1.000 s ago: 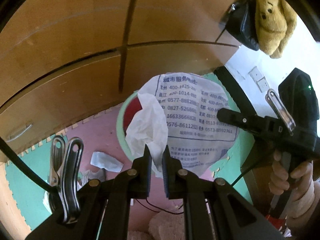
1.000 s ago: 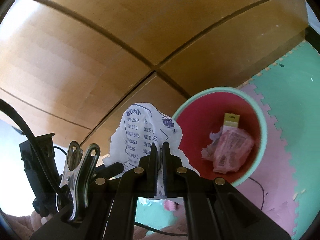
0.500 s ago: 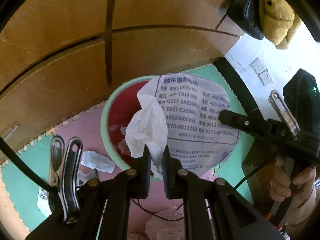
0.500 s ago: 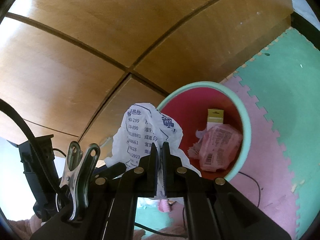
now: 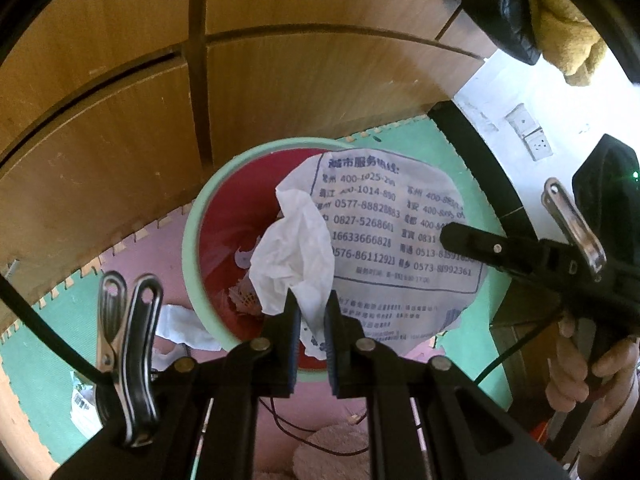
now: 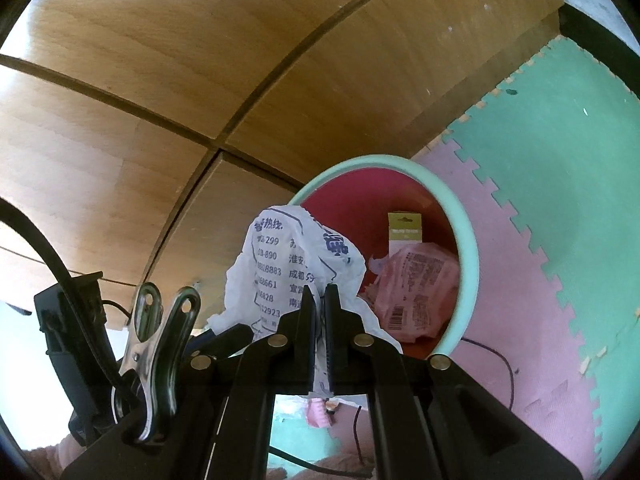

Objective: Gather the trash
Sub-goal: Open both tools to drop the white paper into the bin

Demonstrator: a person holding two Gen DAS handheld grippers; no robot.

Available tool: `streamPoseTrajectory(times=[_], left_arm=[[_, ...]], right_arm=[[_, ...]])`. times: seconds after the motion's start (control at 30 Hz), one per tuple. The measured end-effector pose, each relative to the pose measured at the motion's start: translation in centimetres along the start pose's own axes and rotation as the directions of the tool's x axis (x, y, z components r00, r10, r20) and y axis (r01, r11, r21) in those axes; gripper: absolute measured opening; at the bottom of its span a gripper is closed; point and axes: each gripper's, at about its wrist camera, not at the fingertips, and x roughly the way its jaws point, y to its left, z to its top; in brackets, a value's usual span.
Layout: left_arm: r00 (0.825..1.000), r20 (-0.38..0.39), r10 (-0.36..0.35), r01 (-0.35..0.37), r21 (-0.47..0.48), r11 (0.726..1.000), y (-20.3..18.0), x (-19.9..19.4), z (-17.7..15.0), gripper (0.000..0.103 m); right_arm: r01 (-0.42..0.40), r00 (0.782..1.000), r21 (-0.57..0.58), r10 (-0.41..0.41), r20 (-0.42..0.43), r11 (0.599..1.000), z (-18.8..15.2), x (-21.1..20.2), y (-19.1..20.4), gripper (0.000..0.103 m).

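Note:
A white plastic bag [image 5: 384, 236] printed with blue phone numbers hangs over the trash bin [image 5: 192, 232], which has a mint green rim and a red inside. My left gripper [image 5: 311, 306] is shut on one crumpled edge of the bag. My right gripper [image 6: 319, 292] is shut on the other side of the same bag [image 6: 280, 268] and shows at the right of the left wrist view [image 5: 448, 236]. In the right wrist view the bin [image 6: 466, 248] holds a pink wrapper [image 6: 416, 292] and a small beige box [image 6: 404, 232].
Wooden cabinet panels [image 5: 120, 120] stand right behind the bin. Green and pink foam mats [image 6: 560, 208] cover the floor. Crumpled white paper [image 5: 176, 326] lies on the mat left of the bin. Thin cables [image 6: 504, 364] run across the floor. A plush bear [image 5: 576, 48] hangs at upper right.
Both grippers have carried the bag toward the bin; the bin is larger and more centred, and the bag now hangs over its opening. Both stay shut on the bag.

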Motion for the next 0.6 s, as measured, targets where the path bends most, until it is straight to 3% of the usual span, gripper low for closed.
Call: streamPoseTrajectory(times=[0.6], left_arm=[[0.999,-0.039,0.036,-0.035,0.022,0.999,-0.4,3.5,1.2,0.012]], right_arm=[[0.075,0.997,0.042,-0.075,-0.001,0.996,0.2,2.2,-1.7,0.006]])
